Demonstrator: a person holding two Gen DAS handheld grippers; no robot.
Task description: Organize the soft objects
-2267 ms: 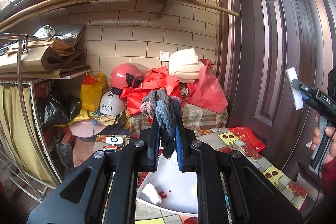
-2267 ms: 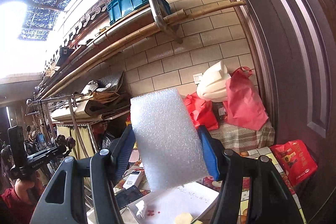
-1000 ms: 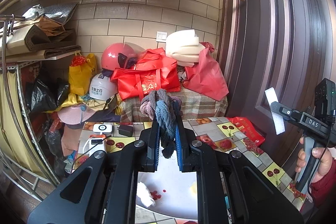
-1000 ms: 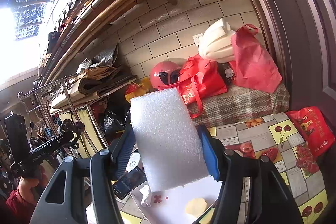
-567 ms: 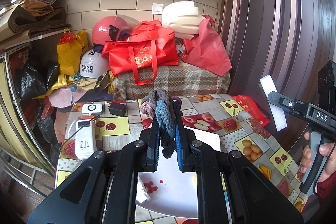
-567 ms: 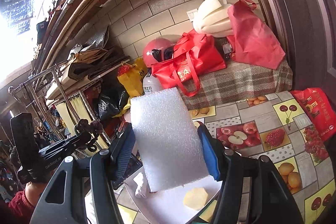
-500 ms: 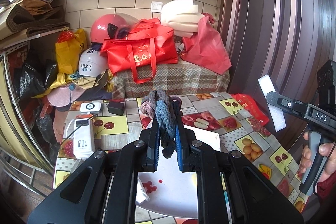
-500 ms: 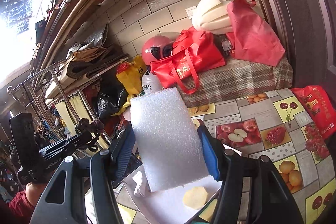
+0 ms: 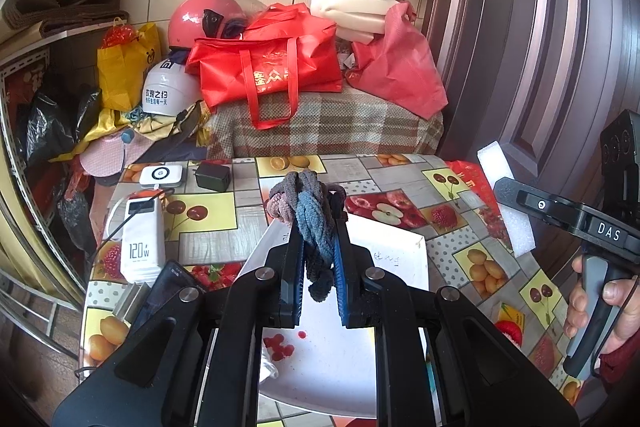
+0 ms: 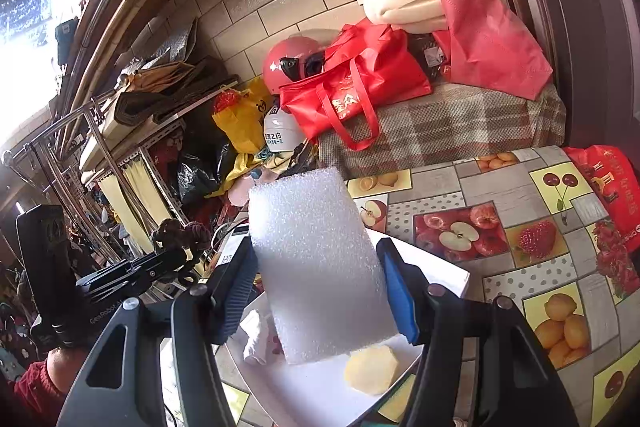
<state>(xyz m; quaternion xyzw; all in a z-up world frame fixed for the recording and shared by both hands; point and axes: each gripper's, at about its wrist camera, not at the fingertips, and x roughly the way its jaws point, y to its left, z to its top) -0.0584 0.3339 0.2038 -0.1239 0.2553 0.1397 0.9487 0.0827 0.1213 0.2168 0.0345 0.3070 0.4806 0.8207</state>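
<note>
left claw (image 9: 316,259) clenched on knotted rope (image 9: 310,211), right claw (image 10: 320,291) clenched on foam block (image 10: 320,259).

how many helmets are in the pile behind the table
2. A pink helmet sits at the top, left of the red bag. A white helmet sits below it, beside the yellow bag. The clutter may hide more.

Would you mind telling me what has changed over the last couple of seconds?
Both grippers tipped downward toward the fruit-patterned table and white tray, away from the wall. Nothing was released: the left gripper still clamps the hair ties, and the right gripper still holds the foam block.
</note>
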